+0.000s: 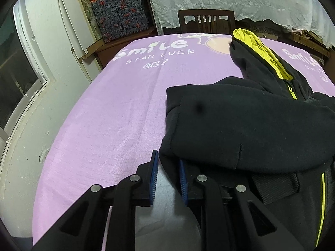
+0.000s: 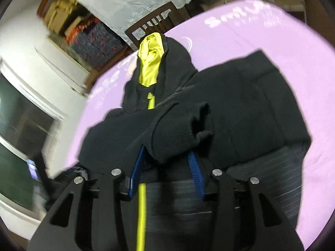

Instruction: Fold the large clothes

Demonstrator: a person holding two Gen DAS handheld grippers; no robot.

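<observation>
Left tongs (image 1: 167, 163) nearly clenched at near-left hem of black hoodie (image 1: 240, 125), whether cloth is pinched unclear. Right tongs (image 2: 167, 156) part-spread, straddling folded sleeve cuff (image 2: 178, 133), pads not seen pressing. Hoodie flat on purple-covered table (image 1: 104, 115), long axis running away from both tongs, yellow-lined hood (image 2: 150, 62) at far end, zipper (image 2: 141, 209) under right tongs.

A hoodie (image 1: 240, 121) lies on the cloth-covered bench (image 1: 108, 108), toward its right side in the left wrist view, hood (image 1: 257, 48) at the far end. A sleeve (image 2: 175, 129) lies folded across its body. A chair (image 1: 206, 22) stands behind the bench, stacked boxes (image 1: 121, 14) to its left.
</observation>
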